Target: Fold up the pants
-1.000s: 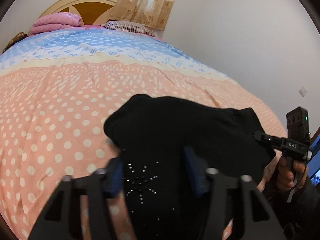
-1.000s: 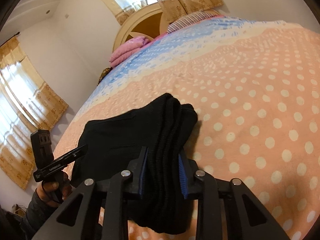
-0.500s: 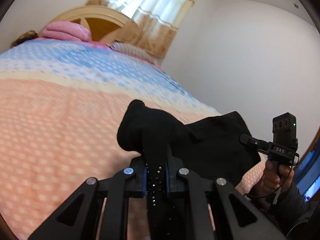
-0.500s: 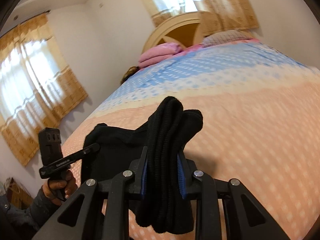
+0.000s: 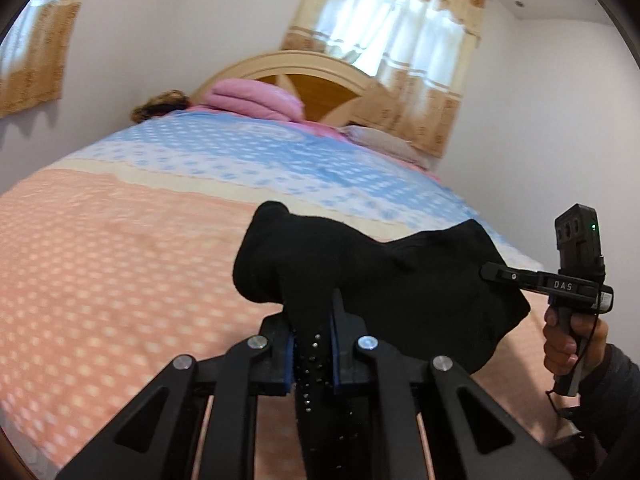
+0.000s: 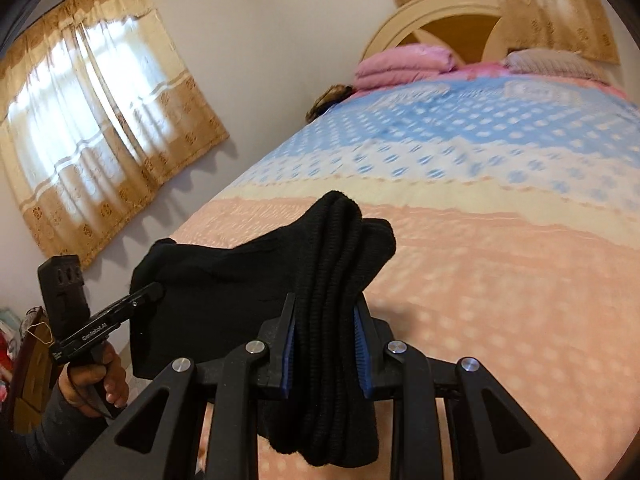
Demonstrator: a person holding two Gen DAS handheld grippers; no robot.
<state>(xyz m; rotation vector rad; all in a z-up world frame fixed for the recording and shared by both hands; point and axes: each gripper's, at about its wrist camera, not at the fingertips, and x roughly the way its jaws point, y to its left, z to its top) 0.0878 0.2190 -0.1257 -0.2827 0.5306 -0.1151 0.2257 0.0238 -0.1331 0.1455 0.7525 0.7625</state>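
Observation:
Black pants point(image 5: 360, 272) hang bunched in the air above the bed, stretched between both grippers. My left gripper point(image 5: 314, 344) is shut on a thin fold set with small studs. My right gripper point(image 6: 324, 332) is shut on a thick ribbed bundle of the pants point(image 6: 332, 264), whose end droops below the fingers. In the left wrist view the right gripper point(image 5: 486, 270) bites the pants' far edge, with a hand point(image 5: 572, 340) on its handle. In the right wrist view the left gripper point(image 6: 154, 292) pinches the opposite corner.
A wide bed point(image 5: 120, 260) with a pink and blue dotted cover lies under the pants. A folded pink blanket point(image 5: 256, 98) and a pillow point(image 5: 380, 142) lie by the wooden headboard point(image 6: 436, 20). Curtained windows point(image 6: 92, 120) and white walls surround it.
The left gripper's jaws closed on the pants, which lay between them a second ago. Both grippers rose with the pants and swung across the bed, so the headboard now stands ahead.

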